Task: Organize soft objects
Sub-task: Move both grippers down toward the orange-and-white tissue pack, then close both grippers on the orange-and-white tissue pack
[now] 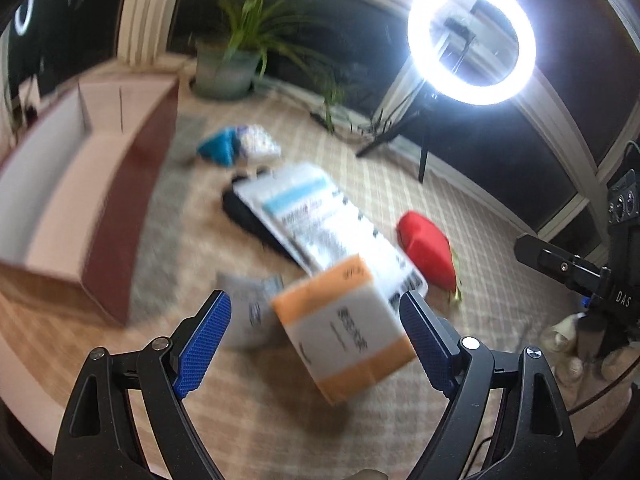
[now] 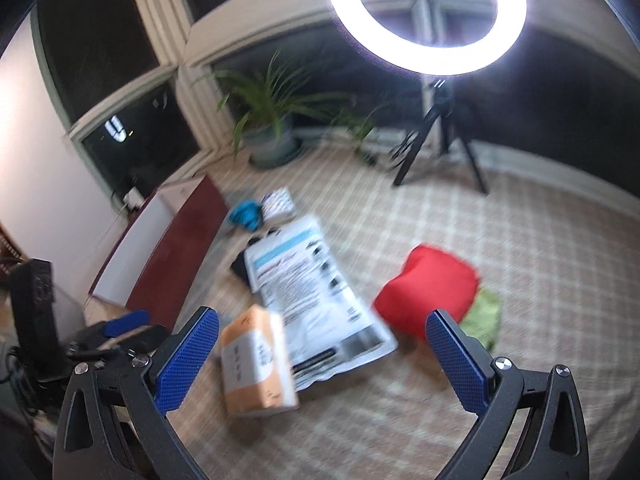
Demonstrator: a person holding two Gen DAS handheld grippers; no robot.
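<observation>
Soft packs lie scattered on a checked rug. An orange-and-white pack [image 1: 344,328] sits just ahead of my open left gripper [image 1: 314,304], between its blue pads without touching them. Behind it lies a long white printed bag [image 1: 332,224] over something black, then a red pouch [image 1: 428,248] and a teal cloth [image 1: 220,146]. My right gripper [image 2: 322,320] hangs open above the rug, with the orange-and-white pack [image 2: 256,364], white bag [image 2: 312,296] and red pouch [image 2: 428,292] beyond it. A green item [image 2: 486,316] peeks from under the red pouch. Both views are blurred.
An open red-sided box [image 1: 100,184] stands on the left of the rug, also the red-sided box [image 2: 168,248] in the right wrist view. A potted plant [image 1: 232,60], a ring light [image 1: 472,40] on a tripod and dark windows lie beyond. A grey pack [image 1: 250,312] lies by the left finger.
</observation>
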